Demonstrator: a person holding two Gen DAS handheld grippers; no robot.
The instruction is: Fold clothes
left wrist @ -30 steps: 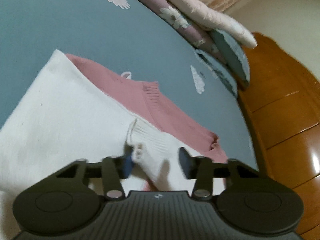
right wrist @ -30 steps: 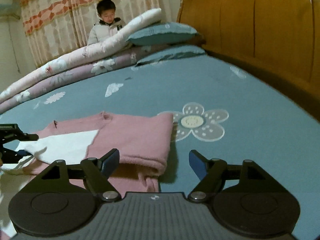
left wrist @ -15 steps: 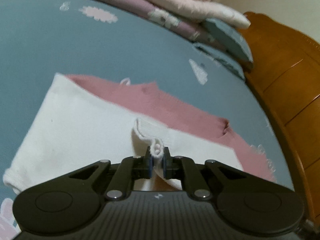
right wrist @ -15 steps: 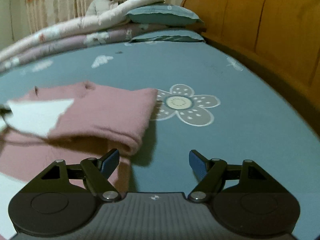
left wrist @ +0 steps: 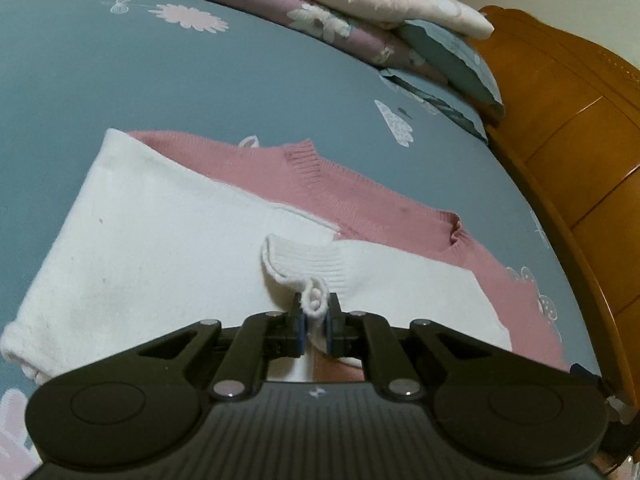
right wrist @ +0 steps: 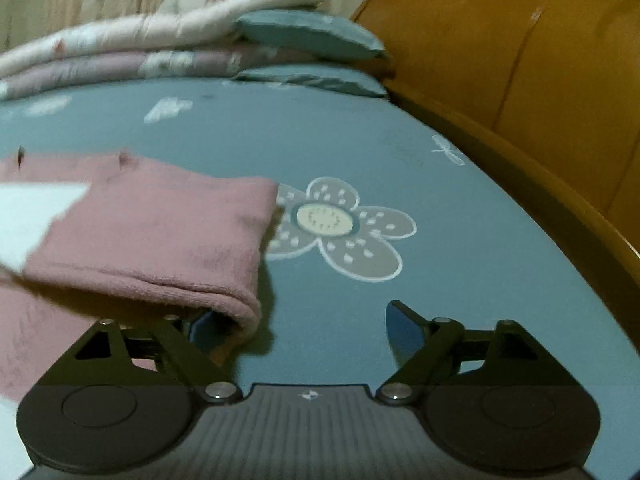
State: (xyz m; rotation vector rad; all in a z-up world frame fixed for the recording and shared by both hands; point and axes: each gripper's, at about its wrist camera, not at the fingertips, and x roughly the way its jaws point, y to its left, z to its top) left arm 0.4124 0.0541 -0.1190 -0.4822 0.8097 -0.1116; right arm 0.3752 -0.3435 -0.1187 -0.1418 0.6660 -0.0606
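Handling judgement first: the pink-and-white knitted sweater point(left wrist: 360, 208) looks soft, light and limp, likely to sag and drag when lifted, so I judge ribbed hems and folded edges the soundest places to take hold. My left gripper point(left wrist: 314, 330) is clamped on the white ribbed cuff point(left wrist: 308, 264), a pinch of knit bulging up between the pads. My right gripper point(right wrist: 308, 326) holds nothing; its jaws have just been widening, and the rounded pink folded edge point(right wrist: 240, 300) sits just inside the left pad, untouched so far as I can tell. The garment lies flat on the blue flower-printed bedsheet point(right wrist: 460, 220), white sleeve crossing the pink body, ribbed collar toward the stacked quilts point(left wrist: 320, 16).
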